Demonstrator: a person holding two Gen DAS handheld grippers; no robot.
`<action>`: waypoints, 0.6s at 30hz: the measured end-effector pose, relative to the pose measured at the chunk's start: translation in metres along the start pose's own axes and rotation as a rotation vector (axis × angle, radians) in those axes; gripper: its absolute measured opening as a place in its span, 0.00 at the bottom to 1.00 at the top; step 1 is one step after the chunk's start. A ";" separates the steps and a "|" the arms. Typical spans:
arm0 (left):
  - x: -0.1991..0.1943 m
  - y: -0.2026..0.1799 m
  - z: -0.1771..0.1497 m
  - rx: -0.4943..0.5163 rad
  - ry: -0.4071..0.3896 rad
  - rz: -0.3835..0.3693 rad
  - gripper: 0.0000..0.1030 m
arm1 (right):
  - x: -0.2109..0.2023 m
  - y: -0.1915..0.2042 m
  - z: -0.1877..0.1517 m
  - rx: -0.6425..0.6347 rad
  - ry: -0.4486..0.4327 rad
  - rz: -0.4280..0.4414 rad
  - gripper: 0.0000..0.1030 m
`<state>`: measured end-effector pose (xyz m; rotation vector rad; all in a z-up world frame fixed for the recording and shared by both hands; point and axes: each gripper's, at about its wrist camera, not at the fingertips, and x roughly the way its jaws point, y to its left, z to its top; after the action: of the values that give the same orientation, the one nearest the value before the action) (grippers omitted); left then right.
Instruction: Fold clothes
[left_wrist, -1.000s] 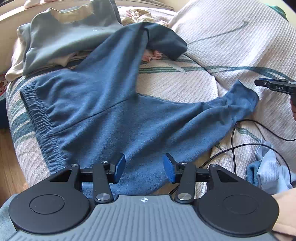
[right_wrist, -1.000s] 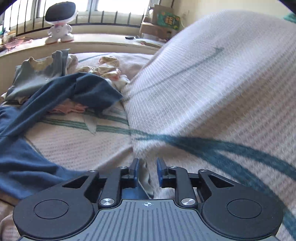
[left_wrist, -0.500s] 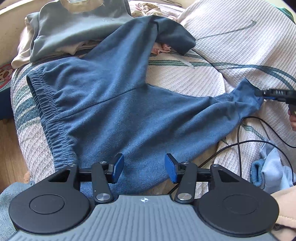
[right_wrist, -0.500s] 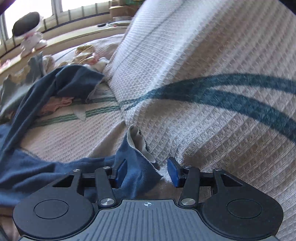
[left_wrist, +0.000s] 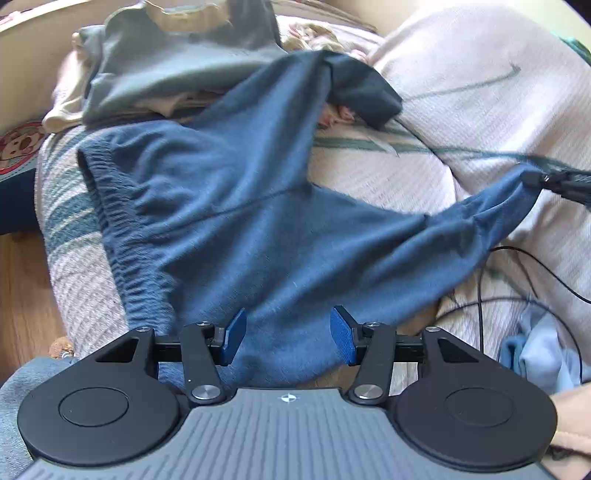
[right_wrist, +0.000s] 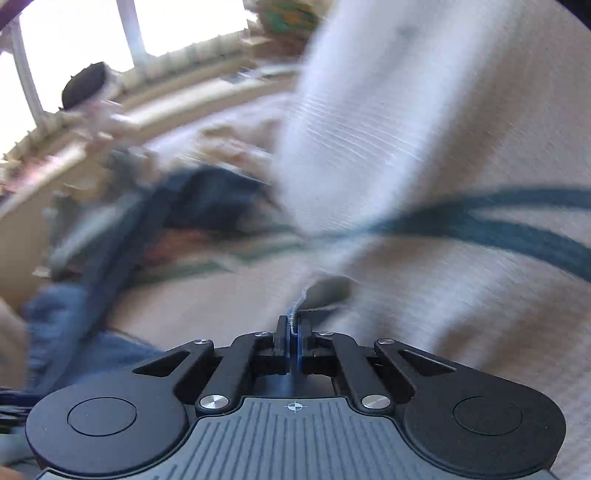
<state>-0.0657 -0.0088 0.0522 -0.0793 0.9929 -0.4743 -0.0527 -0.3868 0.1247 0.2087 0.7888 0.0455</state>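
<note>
Blue sweatpants (left_wrist: 236, 206) lie spread on a white waffle-weave bedspread (left_wrist: 480, 92) with dark teal stripes, waistband toward the wooden floor (left_wrist: 22, 295), grey and cream clothes (left_wrist: 166, 70) heaped beyond. Left gripper (left_wrist: 288, 334) hangs over the near leg, fingers apart, gripping nothing. Right gripper (right_wrist: 294, 328) has just closed, pinching the far leg's cuff; window (right_wrist: 184, 26) and sill behind, blurred.

The right tool (right_wrist: 294, 334) has just clamped its jaws on a thin edge of the blue trousers (right_wrist: 110, 280), above the blurred white bedspread (right_wrist: 424, 155).
</note>
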 end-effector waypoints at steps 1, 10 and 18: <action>-0.004 0.001 0.001 -0.011 -0.016 0.005 0.47 | -0.004 0.016 0.004 -0.016 -0.013 0.072 0.03; -0.050 0.025 -0.010 -0.121 -0.127 0.044 0.53 | 0.052 0.193 -0.031 -0.300 0.136 0.551 0.03; -0.056 0.043 -0.026 -0.189 -0.113 0.064 0.53 | 0.084 0.222 -0.083 -0.372 0.331 0.587 0.21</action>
<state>-0.0977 0.0574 0.0696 -0.2406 0.9247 -0.3132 -0.0434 -0.1455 0.0541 0.0719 1.0092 0.7918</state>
